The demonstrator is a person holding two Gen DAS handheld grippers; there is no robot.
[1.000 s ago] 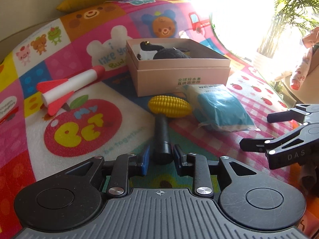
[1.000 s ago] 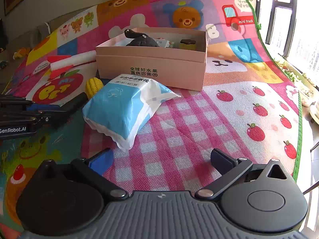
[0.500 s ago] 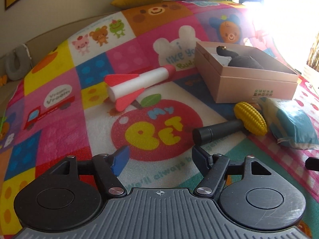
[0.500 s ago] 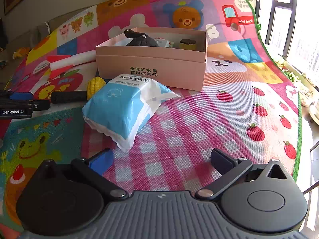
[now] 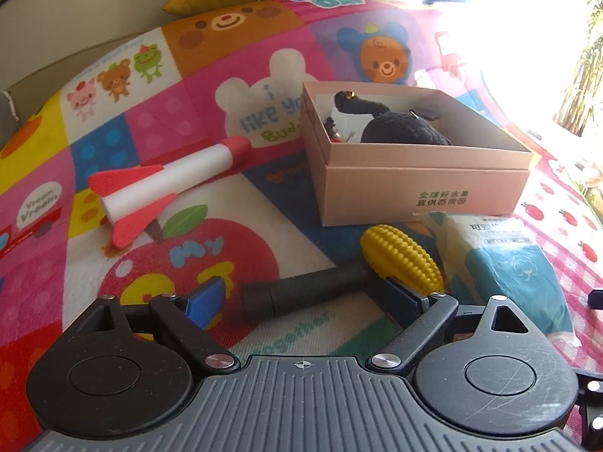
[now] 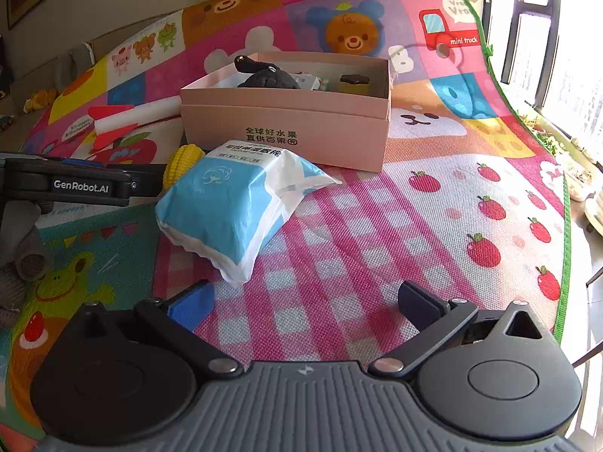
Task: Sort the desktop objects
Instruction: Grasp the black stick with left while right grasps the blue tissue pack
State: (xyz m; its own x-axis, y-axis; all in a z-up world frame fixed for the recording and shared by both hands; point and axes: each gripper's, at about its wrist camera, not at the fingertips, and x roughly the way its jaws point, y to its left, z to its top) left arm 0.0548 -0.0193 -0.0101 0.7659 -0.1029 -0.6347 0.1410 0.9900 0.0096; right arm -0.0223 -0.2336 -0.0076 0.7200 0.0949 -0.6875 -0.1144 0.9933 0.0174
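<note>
Lying on the colourful play mat (image 5: 158,135), the corn-headed tool (image 5: 399,260) has its black handle stretched between the spread jaws of the left gripper (image 5: 305,297), which touch neither side of it; its yellow head rests just beside the blue-and-white tissue pack (image 5: 520,271) and close in front of the pink cardboard box (image 5: 426,192). The box is open, with a dark plush toy (image 5: 399,132) and a few small items inside that are too small to make out. A red-and-white foam rocket (image 5: 162,184) lies on its side to the left of the box, well apart from the tool, its nose pointing toward the box. In the right wrist view, the right gripper (image 6: 305,301) hovers over the pink checked part of the mat, jaws wide apart and holding nothing, with the tissue pack (image 6: 233,203) just ahead of its left finger. The left gripper's body (image 6: 75,186) shows at that view's left edge, reaching toward the corn head (image 6: 182,162).
</note>
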